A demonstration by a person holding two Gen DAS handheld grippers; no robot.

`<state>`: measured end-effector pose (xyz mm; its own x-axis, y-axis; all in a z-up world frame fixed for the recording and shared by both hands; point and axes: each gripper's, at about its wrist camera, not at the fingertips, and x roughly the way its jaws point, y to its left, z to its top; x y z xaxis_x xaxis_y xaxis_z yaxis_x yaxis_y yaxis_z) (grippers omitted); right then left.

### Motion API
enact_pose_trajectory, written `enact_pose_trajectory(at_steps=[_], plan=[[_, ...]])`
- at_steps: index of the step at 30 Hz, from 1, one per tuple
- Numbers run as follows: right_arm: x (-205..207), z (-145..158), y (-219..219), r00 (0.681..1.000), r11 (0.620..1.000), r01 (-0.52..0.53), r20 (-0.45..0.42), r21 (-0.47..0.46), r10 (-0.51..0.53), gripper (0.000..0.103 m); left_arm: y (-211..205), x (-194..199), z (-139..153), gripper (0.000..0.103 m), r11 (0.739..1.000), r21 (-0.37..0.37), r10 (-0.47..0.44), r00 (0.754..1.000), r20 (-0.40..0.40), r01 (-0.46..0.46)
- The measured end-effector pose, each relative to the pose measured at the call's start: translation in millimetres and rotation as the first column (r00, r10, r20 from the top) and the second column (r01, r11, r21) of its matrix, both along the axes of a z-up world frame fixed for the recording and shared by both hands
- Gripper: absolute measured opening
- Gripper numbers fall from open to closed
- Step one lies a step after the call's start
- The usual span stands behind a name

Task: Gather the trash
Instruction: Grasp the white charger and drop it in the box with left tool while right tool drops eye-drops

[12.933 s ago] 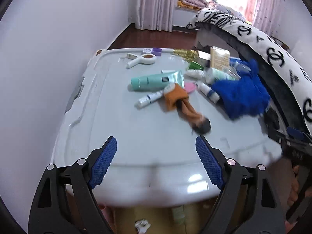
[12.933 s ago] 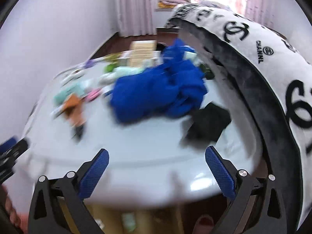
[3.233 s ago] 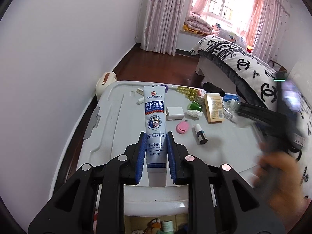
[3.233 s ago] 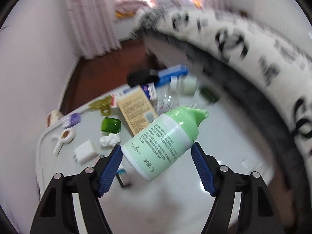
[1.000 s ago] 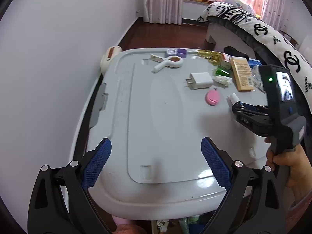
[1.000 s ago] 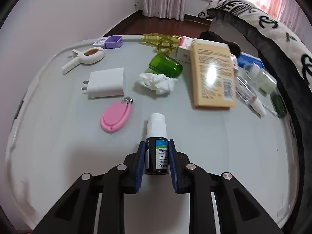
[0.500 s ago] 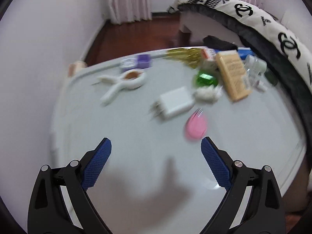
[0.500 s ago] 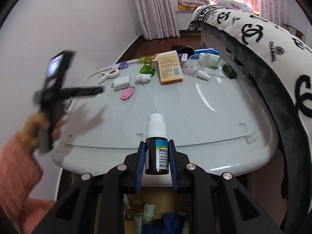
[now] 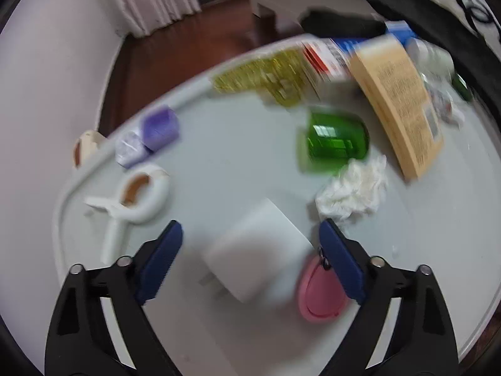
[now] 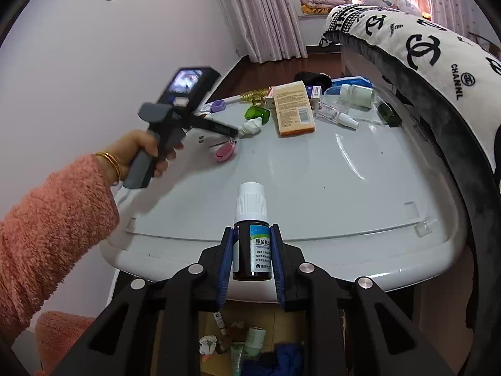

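My right gripper (image 10: 252,250) is shut on a small dark dropper bottle (image 10: 252,235) with a white cap, held upright over the near edge of the white lid (image 10: 344,172). My left gripper (image 9: 250,260) is open, low over the lid (image 9: 235,150), astride a white charger plug (image 9: 256,250). It also shows in the right wrist view (image 10: 233,131), next to a crumpled white tissue (image 10: 252,125). The tissue (image 9: 353,188) lies just past the left gripper's right finger, a pink oval tag (image 9: 316,294) beside it.
On the lid lie a green cap (image 9: 336,139), a tan box (image 9: 400,106), a white clip (image 9: 134,200), purple pieces (image 9: 148,134), a gold hair clip (image 9: 269,75) and small bottles (image 10: 357,94). A bed (image 10: 438,72) runs along the right. An open box of items (image 10: 250,351) sits below the lid's near edge.
My left gripper has moved forward and down, close over the charger plug and tissue. My right gripper holds the dropper bottle nearly where it was.
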<state>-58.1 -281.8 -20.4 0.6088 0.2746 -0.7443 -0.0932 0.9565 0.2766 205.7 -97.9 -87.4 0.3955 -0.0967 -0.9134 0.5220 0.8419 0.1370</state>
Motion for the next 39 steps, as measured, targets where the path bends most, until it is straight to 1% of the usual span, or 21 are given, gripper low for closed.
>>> enact_pose_trajectory(at_steps=[1,3,4,7,10,13,15,17,19,21,25,26,29,31,33,34,35,36,37,38,39], plan=[[0,1,1,1.0,1.0,-0.004,0.003,-0.001,0.004,0.023,2,-2,0,0.081,1.0,-0.017,-0.005,1.0,-0.011,0.005],[0,2,3,1.0,1.0,-0.009,0.005,0.0,0.009,0.023,11,-4,1,0.066,0.998,-0.066,0.008,0.998,-0.059,-0.012],[0,2,4,1.0,1.0,-0.011,0.005,-0.002,0.011,0.023,13,-4,2,0.063,0.997,-0.069,0.018,0.998,-0.058,-0.022],[0,4,6,1.0,1.0,-0.012,0.01,0.004,0.012,0.023,12,-12,2,0.063,0.999,-0.039,-0.005,0.998,-0.06,0.003],[-1,6,7,1.0,1.0,-0.015,0.023,-0.001,0.015,0.023,15,-17,5,0.063,0.998,-0.05,0.023,0.998,-0.058,-0.025],[-1,5,7,1.0,1.0,-0.011,0.022,-0.015,0.011,0.023,20,-31,15,0.063,0.996,-0.085,0.033,0.998,-0.045,-0.037],[-1,5,6,1.0,1.0,-0.003,0.019,-0.018,0.004,0.023,26,-48,29,0.063,0.99,-0.127,0.052,0.998,-0.026,-0.055],[-2,8,5,1.0,1.0,0.0,0.026,-0.013,0.0,0.023,36,-76,53,0.063,0.983,-0.156,0.098,0.995,0.02,-0.094],[-7,16,7,0.999,1.0,0.004,0.054,-0.026,-0.003,0.023,53,-111,78,0.063,0.964,-0.21,0.173,0.985,0.026,-0.164],[-15,26,8,0.996,0.999,0.006,0.086,-0.038,-0.002,0.023,64,-151,102,0.063,0.958,-0.212,0.213,0.975,0.067,-0.194],[-31,49,12,0.99,0.998,0.014,0.138,-0.056,-0.006,0.023,89,-233,138,0.063,0.949,-0.236,0.239,0.964,0.115,-0.207],[-37,56,14,0.988,0.998,0.016,0.153,-0.063,-0.006,0.023,96,-260,147,0.063,0.948,-0.243,0.241,0.962,0.126,-0.205],[-68,75,21,0.983,0.996,-0.003,0.184,-0.092,0.02,0.023,113,-317,155,0.063,0.942,-0.26,0.248,0.962,0.112,-0.212],[-83,75,24,0.986,0.994,-0.011,0.165,-0.112,0.029,0.023,117,-346,148,0.063,0.946,-0.247,0.238,0.967,0.091,-0.21],[-98,62,27,0.994,0.992,-0.015,0.105,-0.124,0.028,0.023,114,-367,127,0.063,0.953,-0.22,0.226,0.973,0.052,-0.21],[-102,55,28,0.997,0.992,-0.017,0.079,-0.125,0.027,0.023,116,-374,113,0.063,0.949,-0.221,0.232,0.973,0.007,-0.224],[-106,38,28,1.0,0.992,-0.011,0.018,-0.125,0.013,0.023,114,-379,92,0.063,0.943,-0.227,0.233,0.97,-0.067,-0.242],[-108,26,29,1.0,0.993,-0.006,-0.027,-0.117,0.002,0.023,111,-383,74,0.063,0.944,-0.217,0.229,0.967,-0.111,-0.248],[-109,10,29,0.996,0.995,-0.005,-0.087,-0.099,-0.004,0.023,105,-386,49,0.063,0.948,-0.189,0.225,0.96,-0.165,-0.254],[-109,-13,30,0.987,0.996,-0.002,-0.161,-0.09,-0.013,0.023,101,-390,31,0.063,0.951,-0.179,0.213,0.955,-0.207,-0.251],[-109,-27,32,0.979,0.996,-0.003,-0.202,-0.092,-0.015,0.023,98,-390,15,0.063,0.952,-0.164,0.212,0.944,-0.254,-0.258]])
